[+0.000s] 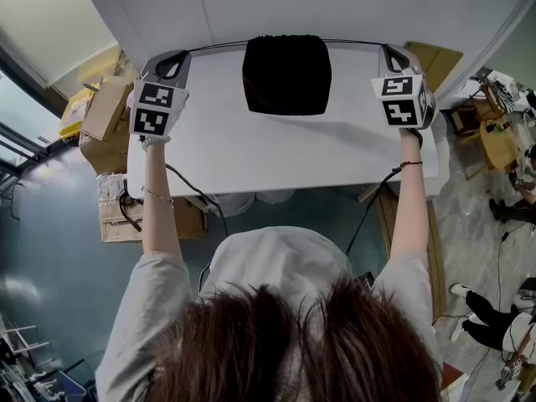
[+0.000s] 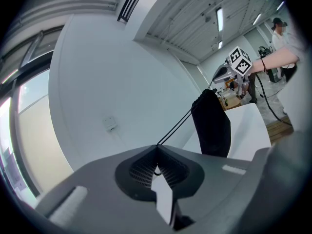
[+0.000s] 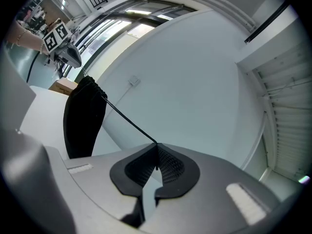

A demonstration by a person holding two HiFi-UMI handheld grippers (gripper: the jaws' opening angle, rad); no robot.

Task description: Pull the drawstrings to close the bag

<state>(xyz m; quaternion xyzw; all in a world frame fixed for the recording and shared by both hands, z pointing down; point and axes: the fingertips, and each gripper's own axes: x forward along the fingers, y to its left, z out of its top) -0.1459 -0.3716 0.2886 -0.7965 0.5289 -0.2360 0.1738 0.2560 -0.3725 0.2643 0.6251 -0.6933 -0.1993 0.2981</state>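
A black drawstring bag point(image 1: 286, 74) stands on the white table point(image 1: 251, 149) at its far edge, its mouth gathered. Its drawstrings run taut to both sides. The left drawstring point(image 1: 218, 47) ends in my left gripper point(image 1: 178, 59), which is shut on it. In the left gripper view the doubled cord point(image 2: 178, 126) leads from the closed jaws point(image 2: 157, 146) to the bag point(image 2: 212, 126). My right gripper point(image 1: 390, 52) is shut on the right drawstring point(image 1: 356, 42). The right gripper view shows that cord point(image 3: 127, 120) stretched from the jaws point(image 3: 156, 144) to the bag point(image 3: 84, 121).
A white wall point(image 1: 335, 7) rises right behind the table. Cardboard boxes point(image 1: 105, 111) are stacked left of the table, wooden furniture point(image 1: 494, 132) and another person's legs point(image 1: 486, 321) are at the right. Cables point(image 1: 197, 195) hang below the table's near edge.
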